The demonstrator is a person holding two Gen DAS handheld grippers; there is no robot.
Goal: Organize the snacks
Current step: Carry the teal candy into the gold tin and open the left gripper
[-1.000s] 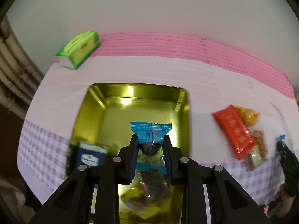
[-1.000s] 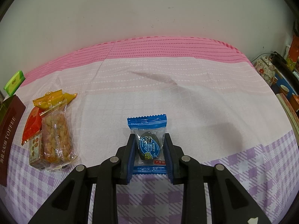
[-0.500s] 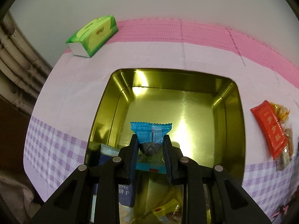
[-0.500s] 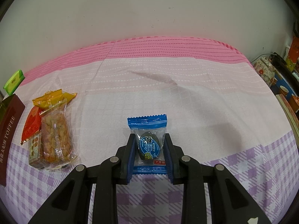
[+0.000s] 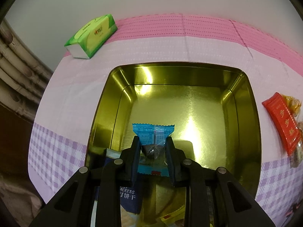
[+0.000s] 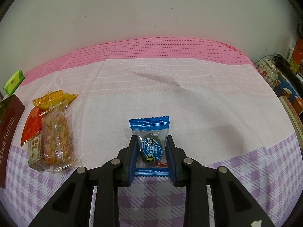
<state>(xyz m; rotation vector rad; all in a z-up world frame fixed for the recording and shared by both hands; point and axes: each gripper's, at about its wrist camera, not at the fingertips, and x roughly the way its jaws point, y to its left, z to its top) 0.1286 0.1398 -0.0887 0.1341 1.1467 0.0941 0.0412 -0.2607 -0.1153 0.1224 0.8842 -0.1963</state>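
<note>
Blue snack packet (image 5: 153, 147) (gripped) above gold tin's (image 5: 253, 132) open middle

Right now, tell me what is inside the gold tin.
The gold tin holds a dark blue cracker pack and yellow wrappers at its near end; the far floor is bare. The left tool covers the rest.

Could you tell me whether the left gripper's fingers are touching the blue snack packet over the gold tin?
Touching. In the left wrist view, both fingers of the left gripper press the sides of the blue snack packet, holding it above the gold tin.
</note>
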